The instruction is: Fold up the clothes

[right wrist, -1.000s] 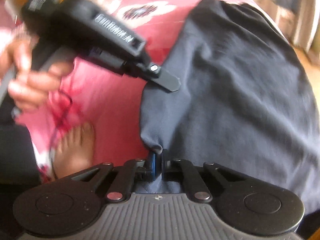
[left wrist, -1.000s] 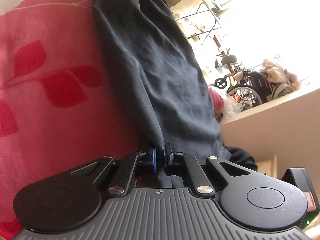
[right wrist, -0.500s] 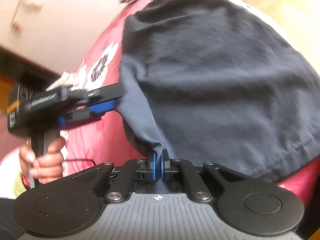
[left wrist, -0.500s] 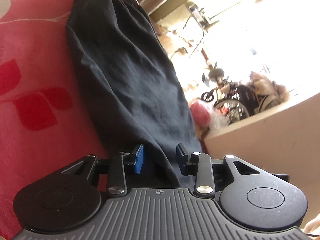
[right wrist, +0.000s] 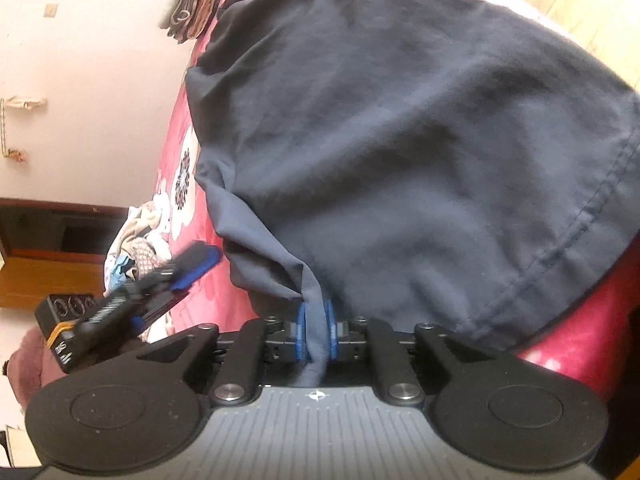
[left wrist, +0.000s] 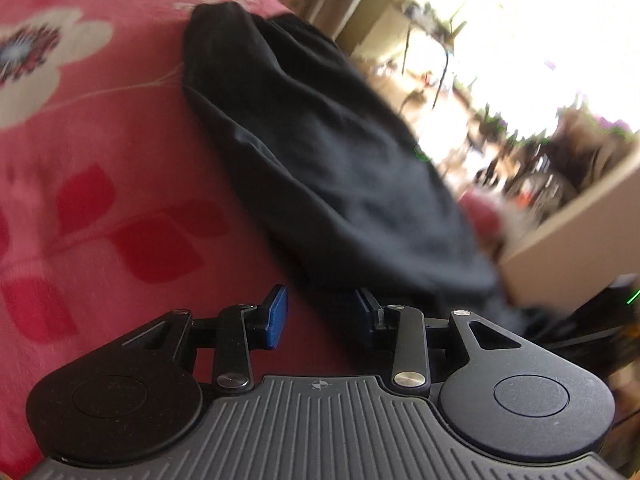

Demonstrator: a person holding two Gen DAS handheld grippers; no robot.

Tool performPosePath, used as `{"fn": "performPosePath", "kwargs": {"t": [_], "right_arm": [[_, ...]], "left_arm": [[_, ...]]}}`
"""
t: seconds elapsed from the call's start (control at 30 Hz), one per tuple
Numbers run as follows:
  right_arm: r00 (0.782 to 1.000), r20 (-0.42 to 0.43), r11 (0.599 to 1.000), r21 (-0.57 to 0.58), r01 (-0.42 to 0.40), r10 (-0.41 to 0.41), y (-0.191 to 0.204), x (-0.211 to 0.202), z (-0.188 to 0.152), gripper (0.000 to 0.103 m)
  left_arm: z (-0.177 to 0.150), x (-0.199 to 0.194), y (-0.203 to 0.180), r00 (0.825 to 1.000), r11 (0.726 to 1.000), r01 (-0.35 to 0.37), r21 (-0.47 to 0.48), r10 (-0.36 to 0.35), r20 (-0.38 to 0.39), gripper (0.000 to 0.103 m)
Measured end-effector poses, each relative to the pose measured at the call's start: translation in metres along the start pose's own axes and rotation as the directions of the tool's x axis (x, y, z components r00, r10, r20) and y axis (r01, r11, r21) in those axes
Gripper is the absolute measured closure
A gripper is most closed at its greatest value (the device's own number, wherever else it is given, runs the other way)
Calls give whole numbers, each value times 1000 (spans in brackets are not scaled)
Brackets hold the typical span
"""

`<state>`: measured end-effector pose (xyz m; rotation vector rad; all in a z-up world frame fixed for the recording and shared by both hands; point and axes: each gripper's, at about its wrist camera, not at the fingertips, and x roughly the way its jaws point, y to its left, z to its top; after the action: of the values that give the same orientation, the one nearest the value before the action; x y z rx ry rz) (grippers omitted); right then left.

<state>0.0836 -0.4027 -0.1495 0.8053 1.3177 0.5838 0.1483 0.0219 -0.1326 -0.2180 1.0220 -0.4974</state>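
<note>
A dark navy garment (right wrist: 400, 140) lies spread on a pink floral bedspread (left wrist: 100, 160). In the left wrist view the garment (left wrist: 320, 168) stretches away from my left gripper (left wrist: 320, 314). That gripper is open and holds nothing, with only bedspread between its blue pads, just short of the garment's near end. My right gripper (right wrist: 316, 336) sits at the garment's near corner. Its jaws are opening, and a pinched-up fold of cloth (right wrist: 314, 320) still runs loosely between the pads. The left gripper (right wrist: 192, 268) also shows in the right wrist view, left of the garment.
A heap of loose clothes (right wrist: 136, 248) lies on the bed behind the left gripper, and a folded stack (right wrist: 196, 0) sits at the far end. Wooden furniture (right wrist: 40, 276) stands by the wall. A beige ledge (left wrist: 580, 240) and a bright, cluttered room lie past the bed's edge.
The left jaws let go of the garment's edge and drew back slightly. The right gripper swung round and down with its corner, and its pads have now parted around the fold.
</note>
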Motion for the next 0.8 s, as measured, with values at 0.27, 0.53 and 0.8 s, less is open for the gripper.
{"fn": "performPosePath", "kwargs": {"t": [0.27,0.53,0.8], "right_arm": [[971,124,935,-269,232,-205,32,-30,-7,83],[969,189,715,-654,247,-162,98,-26,-36,83],[963,122,625,-740,250,-240,124,8,-53,52]], "left_arm": [[1,19,-17,999,999,-19,29,20,-33,66],[-3,23,-21,999,999,-33,28,34,-35,65],[-3,23,-21,999,999,-28,26,29,-34,64]]}}
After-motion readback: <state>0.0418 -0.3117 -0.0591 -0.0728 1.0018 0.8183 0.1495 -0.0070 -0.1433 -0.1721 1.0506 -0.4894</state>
